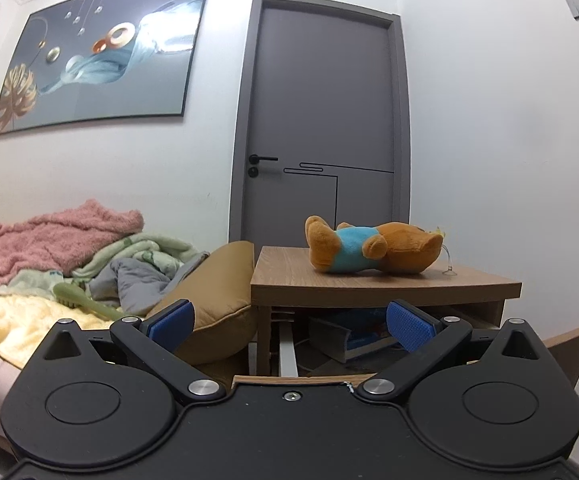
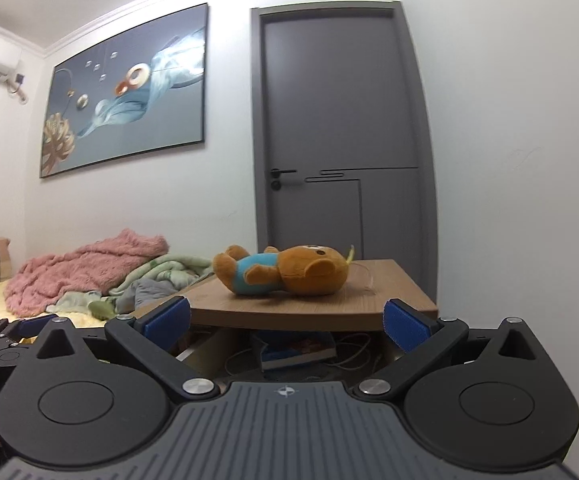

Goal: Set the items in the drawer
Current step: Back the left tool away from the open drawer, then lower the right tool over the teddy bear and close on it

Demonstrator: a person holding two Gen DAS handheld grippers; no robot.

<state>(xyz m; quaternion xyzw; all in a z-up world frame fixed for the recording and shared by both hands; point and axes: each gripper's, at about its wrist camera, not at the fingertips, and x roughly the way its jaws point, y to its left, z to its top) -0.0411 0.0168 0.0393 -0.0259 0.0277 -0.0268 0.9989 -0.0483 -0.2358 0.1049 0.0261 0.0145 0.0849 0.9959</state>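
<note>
A brown plush bear in a blue shirt (image 1: pixel 373 250) lies on its side on top of the wooden nightstand (image 1: pixel 289 276); it also shows in the right wrist view (image 2: pixel 285 272). The drawer (image 1: pixel 565 344) under the top is pulled out, with books (image 1: pixel 353 340) and cables inside. My left gripper (image 1: pixel 289 324) is open and empty, in front of and below the bear, over the drawer's front edge. My right gripper (image 2: pixel 287 322) is open and empty, facing the nightstand edge below the bear. The left gripper (image 2: pixel 21 330) shows at the left of the right wrist view.
A bed on the left holds a pink blanket (image 1: pixel 45 240), green and grey bedding, a yellow sheet and a green brush (image 1: pixel 85 302). A tan pillow (image 1: pixel 217 304) leans against the nightstand. A grey door (image 1: pixel 321 120) stands behind, a white wall to the right.
</note>
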